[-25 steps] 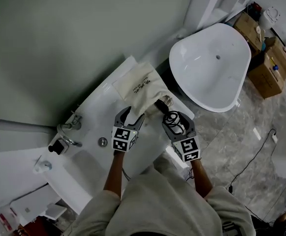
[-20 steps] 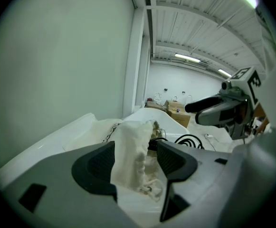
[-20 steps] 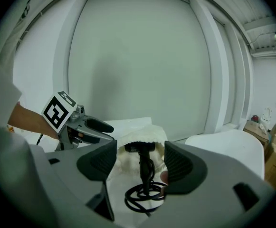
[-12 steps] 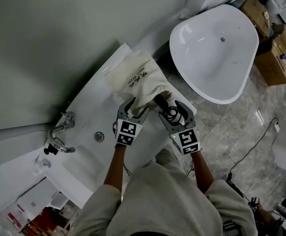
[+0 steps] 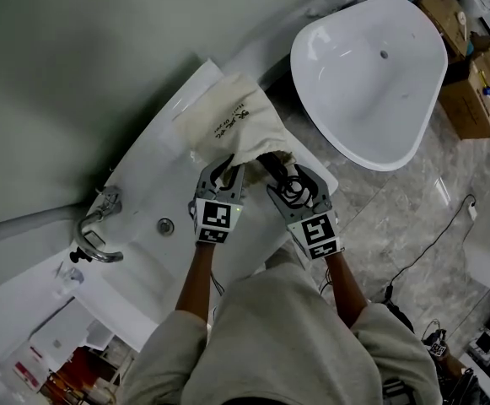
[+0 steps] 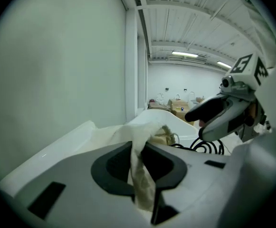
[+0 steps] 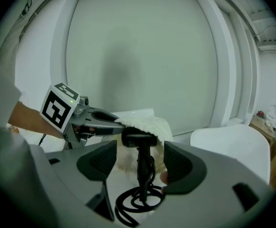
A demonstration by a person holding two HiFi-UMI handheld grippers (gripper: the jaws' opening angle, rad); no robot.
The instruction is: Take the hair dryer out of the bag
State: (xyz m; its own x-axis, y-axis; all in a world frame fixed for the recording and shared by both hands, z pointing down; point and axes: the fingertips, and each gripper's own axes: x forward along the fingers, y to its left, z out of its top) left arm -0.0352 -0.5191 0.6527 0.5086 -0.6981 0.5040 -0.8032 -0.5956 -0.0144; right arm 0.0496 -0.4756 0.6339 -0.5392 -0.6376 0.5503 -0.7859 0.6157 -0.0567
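A cream cloth bag lies on the white counter. From its mouth sticks a black hair dryer, head still inside the cloth and coiled cord beneath. My left gripper has just been closing and is shut on a fold of the bag at its mouth. My right gripper is open, its jaws on either side of the dryer's handle without touching it. In the right gripper view the left gripper pinches the bag's edge just above the dryer's head.
A sink bowl with a drain and a chrome tap lies left of the bag. A large white tub stands on the floor to the right, with cardboard boxes beyond and a cable across the tiles.
The left gripper's jaws, wide apart before, have closed on the bag's cloth. Both grippers have moved a little forward and down towards the bag's mouth.
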